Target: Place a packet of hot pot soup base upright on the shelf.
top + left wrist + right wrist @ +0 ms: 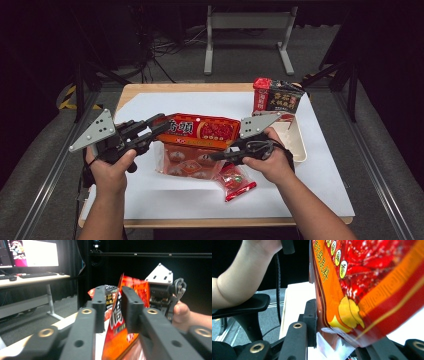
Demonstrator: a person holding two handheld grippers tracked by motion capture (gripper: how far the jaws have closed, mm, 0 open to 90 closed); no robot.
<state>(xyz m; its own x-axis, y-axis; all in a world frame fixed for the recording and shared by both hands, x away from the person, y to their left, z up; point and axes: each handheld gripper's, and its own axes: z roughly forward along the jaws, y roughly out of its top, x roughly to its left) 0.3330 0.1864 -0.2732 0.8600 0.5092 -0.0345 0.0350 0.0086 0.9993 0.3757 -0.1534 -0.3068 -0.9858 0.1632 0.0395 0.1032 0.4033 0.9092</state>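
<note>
A long orange-red snack bag [202, 131] hangs above the table, held by its two ends. My left gripper [162, 131] has the bag's left end between its jaws. In the left gripper view the bag [117, 322] stands on edge inside the gripper [112, 307], against one jaw with a thin gap at the other. My right gripper [216, 156] is shut on the bag's right end. In the right gripper view the bag [367, 290] covers one jaw of the gripper [337, 322], and the other jaw presses its lower corner.
A flat clear pack of red pieces [187, 162] lies under the bag, and a small red packet [237, 182] lies by the right hand. A white tray [295, 140] sits at the right. Red and black packages [277, 97] stand behind it on the white sheet [150, 105].
</note>
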